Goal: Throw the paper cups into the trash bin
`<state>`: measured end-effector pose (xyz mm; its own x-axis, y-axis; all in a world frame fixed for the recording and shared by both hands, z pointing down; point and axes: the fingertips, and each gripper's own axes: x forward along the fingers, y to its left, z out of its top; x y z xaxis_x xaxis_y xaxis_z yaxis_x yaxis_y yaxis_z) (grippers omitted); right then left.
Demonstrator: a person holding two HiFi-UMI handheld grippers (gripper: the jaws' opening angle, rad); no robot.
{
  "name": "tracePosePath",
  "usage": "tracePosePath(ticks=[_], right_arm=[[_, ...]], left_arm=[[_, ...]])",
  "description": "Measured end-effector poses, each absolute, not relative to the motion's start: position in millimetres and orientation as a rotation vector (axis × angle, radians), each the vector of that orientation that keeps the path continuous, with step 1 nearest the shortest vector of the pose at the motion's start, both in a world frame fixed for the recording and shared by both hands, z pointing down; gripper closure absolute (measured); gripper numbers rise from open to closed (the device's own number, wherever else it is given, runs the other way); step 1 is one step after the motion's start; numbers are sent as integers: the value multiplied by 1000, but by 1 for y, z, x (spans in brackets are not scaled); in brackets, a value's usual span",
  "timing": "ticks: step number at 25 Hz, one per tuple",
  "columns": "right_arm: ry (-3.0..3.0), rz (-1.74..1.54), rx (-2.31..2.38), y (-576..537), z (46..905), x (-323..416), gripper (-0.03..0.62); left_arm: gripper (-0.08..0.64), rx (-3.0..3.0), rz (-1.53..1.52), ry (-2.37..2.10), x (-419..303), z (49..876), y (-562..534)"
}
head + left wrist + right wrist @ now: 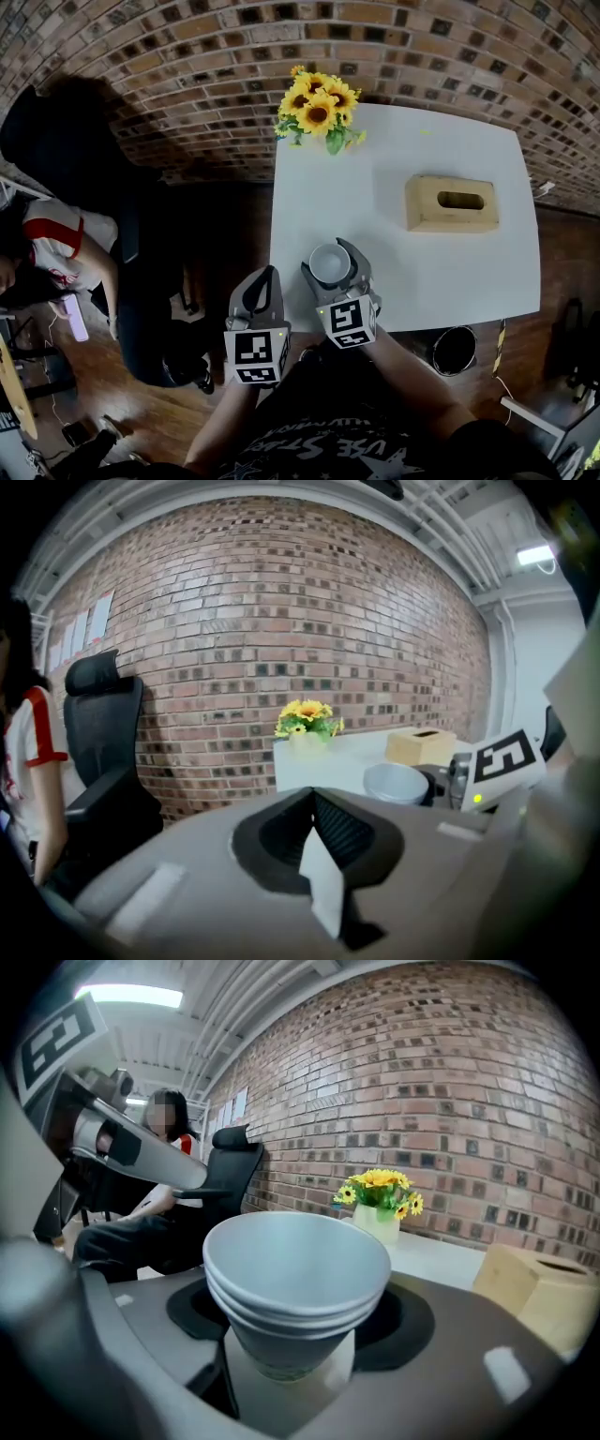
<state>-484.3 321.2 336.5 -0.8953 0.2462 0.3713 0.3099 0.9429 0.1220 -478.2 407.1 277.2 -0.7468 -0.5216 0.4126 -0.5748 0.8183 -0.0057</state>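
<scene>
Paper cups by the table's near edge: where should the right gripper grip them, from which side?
The tapered wall under the stacked rims, from the near edge, fingers either side: the paper cups stand upright and nested. The right gripper sits so.

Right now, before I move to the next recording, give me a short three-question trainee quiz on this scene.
1. True or false: the left gripper has a cup between its jaws.
2. Where is the trash bin? A) on the chair B) on the floor by the table's near edge C) against the brick wall
3. Fill in: between the right gripper's jaws stands a stack of ____.
Key: 1 false, its jaws are together with nothing between them. 2 B. 3 paper cups.
</scene>
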Motion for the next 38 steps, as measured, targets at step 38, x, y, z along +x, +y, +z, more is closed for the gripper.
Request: tracePosePath(ticks=[38], right_arm=[[-2931,-217,108,255,179,-314,245]], left_arm=[[555,1283,203,-2621,-387,216,403]])
